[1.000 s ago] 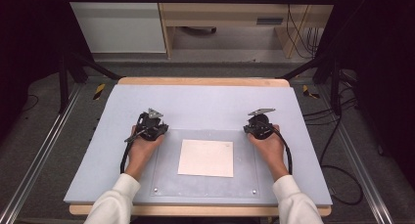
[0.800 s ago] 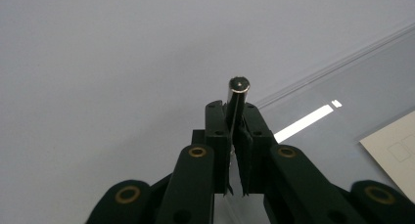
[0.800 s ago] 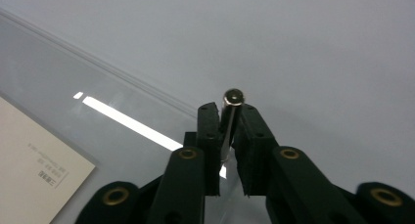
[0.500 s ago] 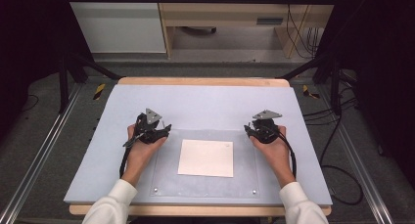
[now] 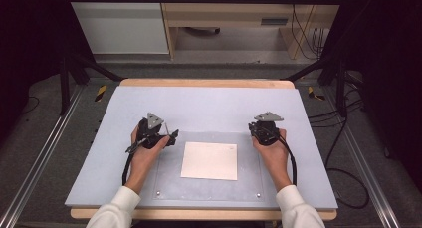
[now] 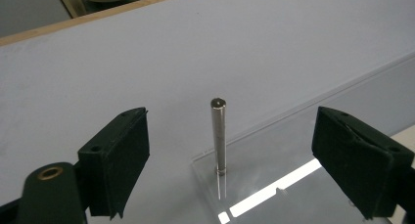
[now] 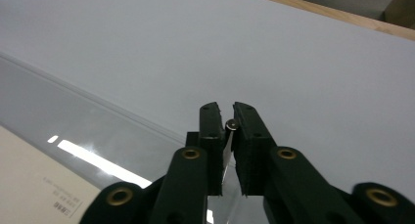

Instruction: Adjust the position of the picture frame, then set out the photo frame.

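Gripping: right gripper (image 7: 226,123) clamped on a metal pin (image 7: 232,124) at the clear plate's (image 5: 169,180) far right corner.
Left gripper (image 6: 230,160): jaws apart, just been opening, another pin (image 6: 219,136) upright between them, untouched.
Pin base: plate's far left corner.
Paper sheet (image 5: 210,161): flat on the plate, between both hands.
Table (image 5: 209,106): pale blue.

A white paper sheet (image 5: 209,160) lies on the clear plate (image 5: 169,185) atop the grey table (image 5: 209,106).
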The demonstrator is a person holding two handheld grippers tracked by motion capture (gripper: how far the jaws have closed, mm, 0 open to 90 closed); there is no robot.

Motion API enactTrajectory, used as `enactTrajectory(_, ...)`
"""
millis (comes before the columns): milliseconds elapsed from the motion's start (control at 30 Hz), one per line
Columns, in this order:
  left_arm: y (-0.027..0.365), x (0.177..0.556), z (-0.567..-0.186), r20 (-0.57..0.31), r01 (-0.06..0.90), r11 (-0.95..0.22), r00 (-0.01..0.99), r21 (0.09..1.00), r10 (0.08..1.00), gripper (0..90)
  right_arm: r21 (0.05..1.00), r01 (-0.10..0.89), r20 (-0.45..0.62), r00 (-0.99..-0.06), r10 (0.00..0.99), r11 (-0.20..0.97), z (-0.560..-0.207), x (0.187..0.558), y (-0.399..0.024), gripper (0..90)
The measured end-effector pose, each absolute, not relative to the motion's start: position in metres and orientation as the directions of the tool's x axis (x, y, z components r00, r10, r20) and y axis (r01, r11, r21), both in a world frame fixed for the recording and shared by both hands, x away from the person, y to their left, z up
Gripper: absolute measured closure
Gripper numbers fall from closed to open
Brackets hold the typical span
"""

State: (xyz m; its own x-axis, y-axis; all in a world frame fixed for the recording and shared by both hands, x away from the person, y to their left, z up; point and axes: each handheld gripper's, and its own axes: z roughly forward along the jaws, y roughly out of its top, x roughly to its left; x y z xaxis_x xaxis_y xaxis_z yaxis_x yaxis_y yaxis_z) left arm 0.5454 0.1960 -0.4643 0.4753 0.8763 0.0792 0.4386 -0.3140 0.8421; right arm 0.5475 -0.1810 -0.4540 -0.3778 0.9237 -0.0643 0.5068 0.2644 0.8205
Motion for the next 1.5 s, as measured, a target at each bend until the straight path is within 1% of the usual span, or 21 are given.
enactTrajectory(33,0.196,0.545,-0.464,0.079,0.439,-0.314,0.475,0.842,0.876,18.6,0.821,0.507,-0.064,-0.378,0.924,0.264,-0.454,0.548,-0.181,84.7)
enactTrajectory(67,0.196,0.544,-0.465,0.087,0.439,-0.316,0.467,0.841,0.880,18.6,0.821,0.508,-0.059,-0.378,0.924,0.260,-0.454,0.548,-0.182,85.0)
enactTrajectory(133,0.195,0.543,-0.467,0.097,0.440,-0.319,0.457,0.839,0.884,24.9,0.822,0.510,-0.049,-0.377,0.925,0.252,-0.454,0.548,-0.182,85.1)
enactTrajectory(200,0.195,0.543,-0.467,0.094,0.438,-0.310,0.448,0.844,0.889,38.6,0.825,0.506,-0.046,-0.381,0.923,0.250,-0.455,0.548,-0.183,85.1)
enactTrajectory(233,0.195,0.543,-0.467,0.097,0.433,-0.305,0.439,0.848,0.893,41.9,0.827,0.506,-0.041,-0.382,0.923,0.246,-0.455,0.548,-0.184,85.2)
enactTrajectory(300,0.196,0.542,-0.465,0.104,0.407,-0.290,0.421,0.866,0.901,53.1,0.828,0.505,-0.040,-0.382,0.923,0.245,-0.455,0.548,-0.184,85.2)
enactTrajectory(333,0.196,0.540,-0.461,0.117,0.386,-0.289,0.411,0.876,0.904,56.9,0.827,0.506,-0.040,-0.382,0.923,0.245,-0.455,0.548,-0.184,85.2)
enactTrajectory(533,0.191,0.541,-0.462,0.119,0.410,-0.299,0.410,0.862,0.904,73.2,0.827,0.508,-0.034,-0.383,0.923,0.242,-0.455,0.548,-0.184,85.2)
enactTrajectory(667,0.190,0.542,-0.461,0.119,0.410,-0.295,0.402,0.863,0.908,80.4,0.827,0.507,-0.037,-0.383,0.923,0.243,-0.455,0.548,-0.184,85.2)
enactTrajectory(700,0.191,0.542,-0.461,0.121,0.412,-0.296,0.400,0.862,0.908,80.4,0.827,0.507,-0.037,-0.383,0.923,0.243,-0.455,0.548,-0.184,85.2)
enactTrajectory(733,0.192,0.543,-0.461,0.109,0.416,-0.290,0.406,0.862,0.907,82.7,0.826,0.509,-0.034,-0.383,0.923,0.242,-0.455,0.548,-0.184,85.2)
enactTrajectory(767,0.194,0.544,-0.460,0.082,0.434,-0.275,0.412,0.858,0.908,83.4,0.825,0.512,-0.032,-0.382,0.924,0.240,-0.455,0.548,-0.184,85.2)
enactTrajectory(933,0.195,0.545,-0.459,0.069,0.442,-0.266,0.412,0.856,0.908,84.1,0.820,0.519,-0.029,-0.383,0.923,0.241,-0.454,0.549,-0.184,85.3)
enactTrajectory(1033,0.195,0.549,-0.456,0.054,0.470,-0.266,0.417,0.841,0.907,84.4,0.809,0.533,-0.029,-0.386,0.922,0.249,-0.452,0.551,-0.183,85.4)
enactTrajectory(1133,0.196,0.555,-0.450,0.038,0.508,-0.281,0.436,0.814,0.899,84.7,0.787,0.562,-0.020,-0.389,0.921,0.255,-0.448,0.555,-0.183,85.6)
enactTrajectory(1400,0.196,0.565,-0.443,0.022,0.564,-0.296,0.441,0.771,0.897,84.9,0.736,0.614,-0.015,-0.406,0.914,0.285,-0.441,0.562,-0.183,85.7)
enactTrajectory(1467,0.195,0.569,-0.441,0.018,0.584,-0.304,0.444,0.753,0.896,84.9,0.718,0.629,-0.018,-0.411,0.911,0.298,-0.439,0.565,-0.182,85.7)
enactTrajectory(1500,0.195,0.571,-0.440,0.012,0.592,-0.302,0.443,0.747,0.897,84.9,0.692,0.655,-0.009,-0.412,0.911,0.303,-0.436,0.569,-0.181,85.7)
